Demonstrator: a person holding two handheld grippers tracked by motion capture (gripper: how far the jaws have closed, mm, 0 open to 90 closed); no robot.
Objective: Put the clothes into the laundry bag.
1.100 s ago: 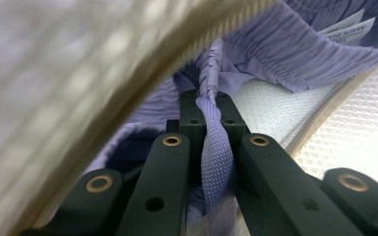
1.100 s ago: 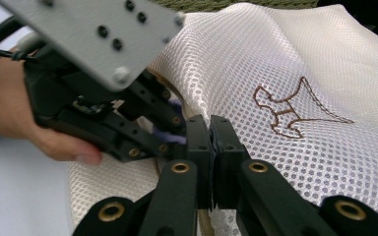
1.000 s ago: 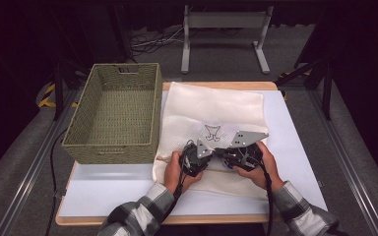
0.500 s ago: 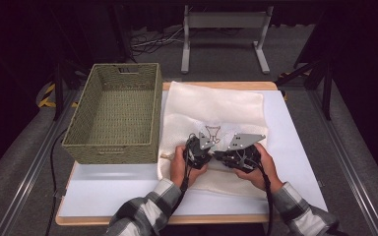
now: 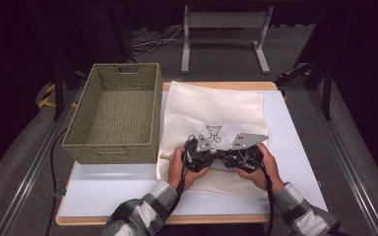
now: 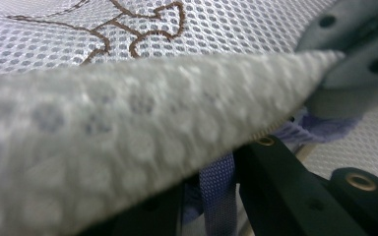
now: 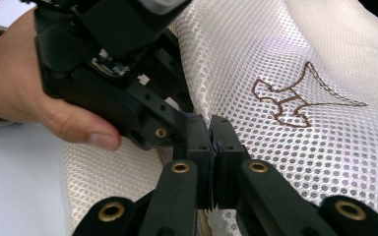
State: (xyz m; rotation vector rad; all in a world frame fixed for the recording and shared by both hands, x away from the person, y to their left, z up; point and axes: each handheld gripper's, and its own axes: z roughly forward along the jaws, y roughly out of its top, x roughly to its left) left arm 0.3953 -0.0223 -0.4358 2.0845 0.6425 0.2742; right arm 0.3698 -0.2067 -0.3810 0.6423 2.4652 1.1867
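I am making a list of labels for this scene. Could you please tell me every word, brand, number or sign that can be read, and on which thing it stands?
No readable text: there are no words, brands or numbers.
Brown stitched figure on the white mesh laundry bag: an outline drawing, not letters.
Woven basket: no label.
Left gripper and right gripper: no markings that can be read.
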